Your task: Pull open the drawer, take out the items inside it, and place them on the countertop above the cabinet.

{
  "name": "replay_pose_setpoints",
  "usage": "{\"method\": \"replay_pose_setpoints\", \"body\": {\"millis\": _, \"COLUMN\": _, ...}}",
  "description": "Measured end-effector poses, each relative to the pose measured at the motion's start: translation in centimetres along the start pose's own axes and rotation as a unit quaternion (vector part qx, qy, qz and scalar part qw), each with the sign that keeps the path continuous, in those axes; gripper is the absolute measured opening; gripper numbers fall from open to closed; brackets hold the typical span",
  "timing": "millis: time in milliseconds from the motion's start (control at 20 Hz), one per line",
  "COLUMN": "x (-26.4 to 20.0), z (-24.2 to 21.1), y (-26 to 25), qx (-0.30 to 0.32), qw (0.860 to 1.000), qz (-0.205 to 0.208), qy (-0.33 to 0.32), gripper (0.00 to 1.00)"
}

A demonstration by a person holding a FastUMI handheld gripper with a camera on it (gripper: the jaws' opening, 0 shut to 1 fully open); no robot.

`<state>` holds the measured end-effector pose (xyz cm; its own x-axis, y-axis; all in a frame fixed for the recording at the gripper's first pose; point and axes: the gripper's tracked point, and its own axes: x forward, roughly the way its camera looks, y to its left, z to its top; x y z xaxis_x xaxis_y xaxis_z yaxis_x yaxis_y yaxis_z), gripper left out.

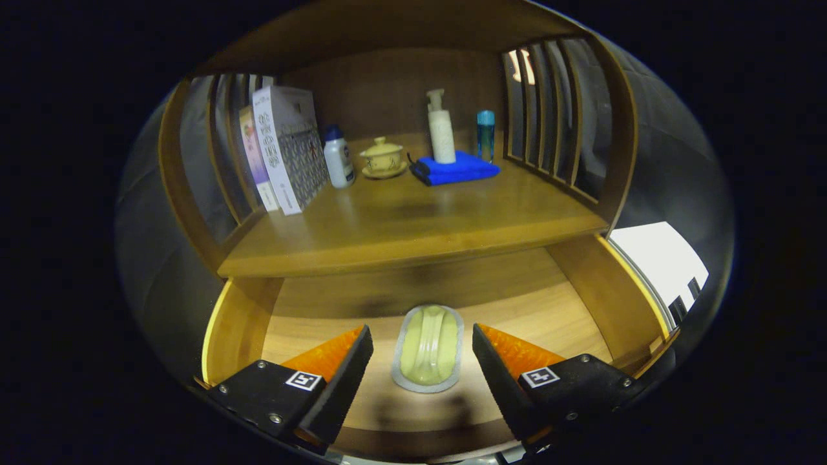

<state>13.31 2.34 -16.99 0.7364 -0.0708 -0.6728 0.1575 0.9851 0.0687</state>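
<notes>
The wooden drawer stands pulled out below the countertop. On its floor lies a pale green oblong item in a clear wrapper, lengthwise along my line of sight. My gripper is open and hovers over the drawer, one finger on each side of the item with a gap to both. The fingers do not touch it.
On the countertop stand boxes at the left, a white bottle, a lidded yellow cup on a saucer, a pump bottle on a blue folded cloth and a blue bottle. Slatted wooden sides flank the shelf.
</notes>
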Motion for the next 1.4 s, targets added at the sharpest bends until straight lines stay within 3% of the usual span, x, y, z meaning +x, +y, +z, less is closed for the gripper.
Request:
{"method": "replay_pose_setpoints", "body": {"millis": 400, "x": 3.2, "z": -1.7, "y": -1.0, "qx": -0.033, "qw": 0.997, "qz": -0.023, "qy": 0.059, "gripper": 0.70}}
{"method": "replay_pose_setpoints", "body": {"millis": 500, "x": 3.6, "z": -2.6, "y": -0.7, "qx": -0.054, "qw": 0.995, "qz": -0.017, "qy": 0.080, "gripper": 0.60}}
{"method": "replay_pose_setpoints", "body": {"millis": 650, "x": 4.0, "z": -2.9, "y": -0.6, "qx": -0.075, "qw": 0.994, "qz": -0.019, "qy": 0.077, "gripper": 0.33}}
{"method": "replay_pose_setpoints", "body": {"millis": 700, "x": 3.9, "z": -3.1, "y": -1.0, "qx": -0.080, "qw": 0.994, "qz": -0.027, "qy": 0.076, "gripper": 0.32}}
{"method": "replay_pose_setpoints", "body": {"millis": 750, "x": 3.6, "z": -3.3, "y": -1.1, "qx": -0.084, "qw": 0.993, "qz": -0.029, "qy": 0.074, "gripper": 0.25}}
{"method": "replay_pose_setpoints", "body": {"millis": 1100, "x": 0.6, "z": -4.2, "y": 0.0, "qx": -0.102, "qw": 0.994, "qz": 0.009, "qy": 0.043, "gripper": 0.09}}
{"method": "replay_pose_setpoints", "body": {"millis": 1400, "x": -4.6, "z": 0.3, "y": 0.0, "qx": -0.078, "qw": 0.996, "qz": 0.004, "qy": -0.050, "gripper": 0.08}}
